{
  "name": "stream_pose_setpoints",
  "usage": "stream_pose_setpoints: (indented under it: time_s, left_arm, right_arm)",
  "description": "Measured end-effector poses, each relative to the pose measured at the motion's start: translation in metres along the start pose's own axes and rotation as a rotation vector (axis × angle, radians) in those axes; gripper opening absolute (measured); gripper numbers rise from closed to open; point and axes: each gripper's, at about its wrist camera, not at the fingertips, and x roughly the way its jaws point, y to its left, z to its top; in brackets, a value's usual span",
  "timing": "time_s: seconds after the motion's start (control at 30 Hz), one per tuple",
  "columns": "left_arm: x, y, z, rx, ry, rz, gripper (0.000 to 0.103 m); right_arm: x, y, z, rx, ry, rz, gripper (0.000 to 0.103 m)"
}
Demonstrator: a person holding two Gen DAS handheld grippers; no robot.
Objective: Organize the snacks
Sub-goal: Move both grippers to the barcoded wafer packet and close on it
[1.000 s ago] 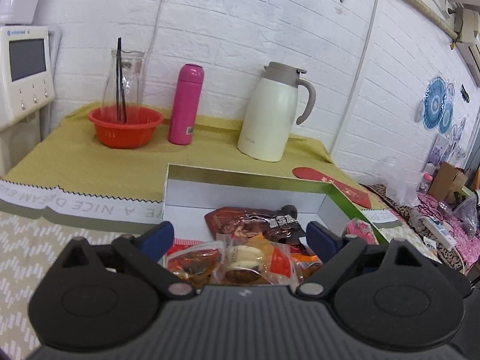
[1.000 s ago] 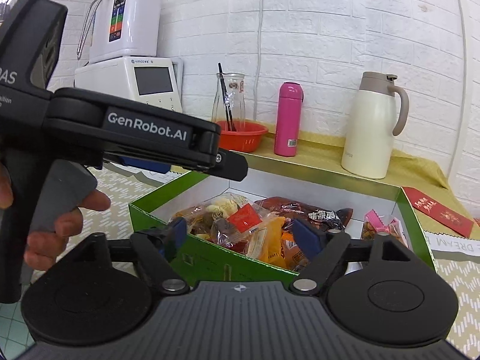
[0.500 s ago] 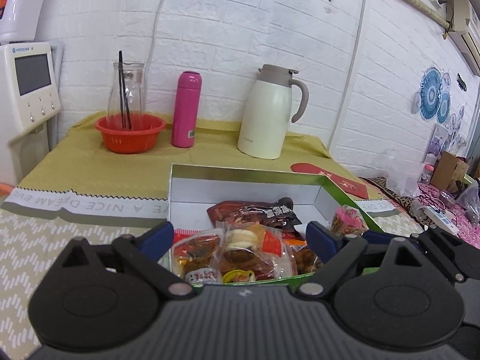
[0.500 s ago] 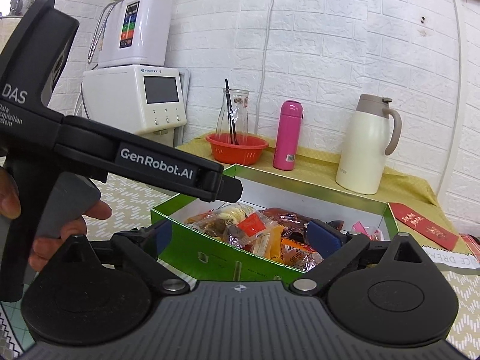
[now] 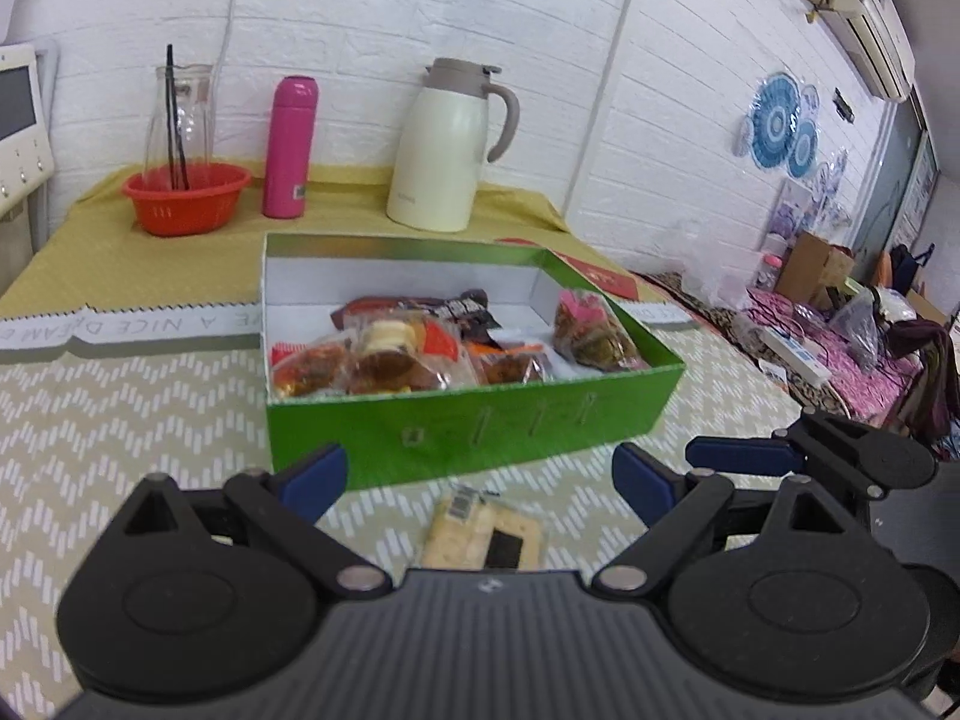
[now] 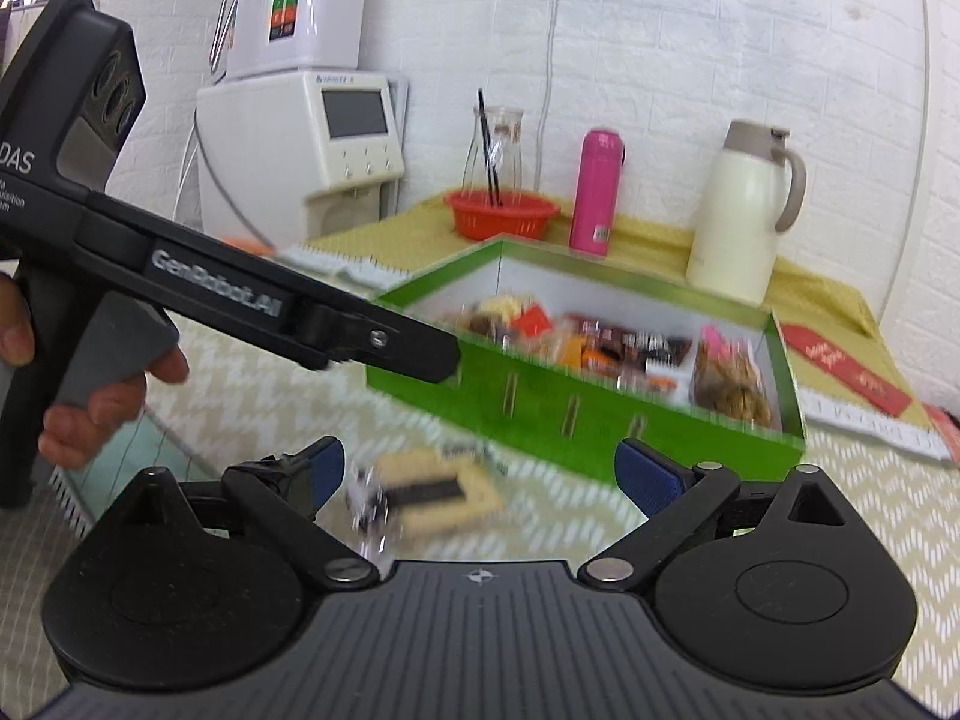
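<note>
Patterned surface (image 5: 150,408) — green box (image 5: 468,420) mid-frame, cracker pack (image 5: 480,534) below; left gripper (image 5: 480,483) and right gripper (image 6: 480,474) fingers wide, empty.

The green box (image 5: 480,426) looks like smooth cardboard – shiny plastic snack bags (image 5: 384,354) inside it. Behind it, a clear glass jar (image 5: 180,114) and a glossy pink bottle (image 5: 290,147).
</note>
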Motion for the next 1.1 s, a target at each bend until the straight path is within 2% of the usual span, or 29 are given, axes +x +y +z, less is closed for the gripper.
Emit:
stream_pose_setpoints:
  time_s: [0.17, 0.4, 0.47, 0.6, 0.63, 0.73, 0.8, 0.9, 1.0, 1.07, 1.1]
  left_arm:
    - [0.016, 0.001, -0.017, 0.035, 0.082, -0.006, 0.090]
    - [0.046, 0.024, -0.022, -0.081, 0.142, -0.013, 0.085]
    - [0.051, 0.030, -0.021, -0.121, 0.159, -0.033, 0.069]
    - [0.055, 0.029, -0.020, -0.115, 0.149, -0.027, 0.065]
    - [0.054, 0.028, -0.020, -0.109, 0.148, -0.023, 0.060]
    - [0.052, 0.019, -0.022, -0.068, 0.157, -0.005, 0.034]
    - [0.048, 0.013, -0.025, -0.084, 0.169, -0.030, 0.033]
    - [0.042, -0.006, -0.034, -0.043, 0.186, -0.079, 0.032]
    - [0.040, -0.015, -0.036, -0.035, 0.184, -0.093, 0.033]
    - [0.042, -0.012, -0.035, -0.064, 0.174, -0.095, 0.044]
    - [0.043, -0.011, -0.034, -0.083, 0.171, -0.090, 0.045]
  right_arm:
    - [0.002, 0.003, -0.022, 0.023, 0.100, 0.048, 0.103]
    - [0.024, 0.021, -0.032, 0.032, 0.143, 0.093, 0.103]
    - [0.030, 0.022, -0.030, 0.029, 0.136, 0.090, 0.103]
    - [0.045, 0.016, -0.028, 0.053, 0.136, 0.074, 0.103]
    - [0.048, 0.013, -0.028, 0.069, 0.135, 0.069, 0.103]
    - [0.051, 0.007, -0.029, 0.086, 0.120, 0.059, 0.103]
    - [0.047, 0.005, -0.031, 0.078, 0.116, 0.052, 0.103]
    - [0.039, 0.003, -0.033, 0.050, 0.119, 0.064, 0.095]
    - [0.031, -0.001, -0.036, 0.043, 0.130, 0.070, 0.098]
    - [0.030, -0.004, -0.037, 0.045, 0.129, 0.070, 0.099]
    - [0.030, -0.005, -0.037, 0.050, 0.128, 0.069, 0.101]
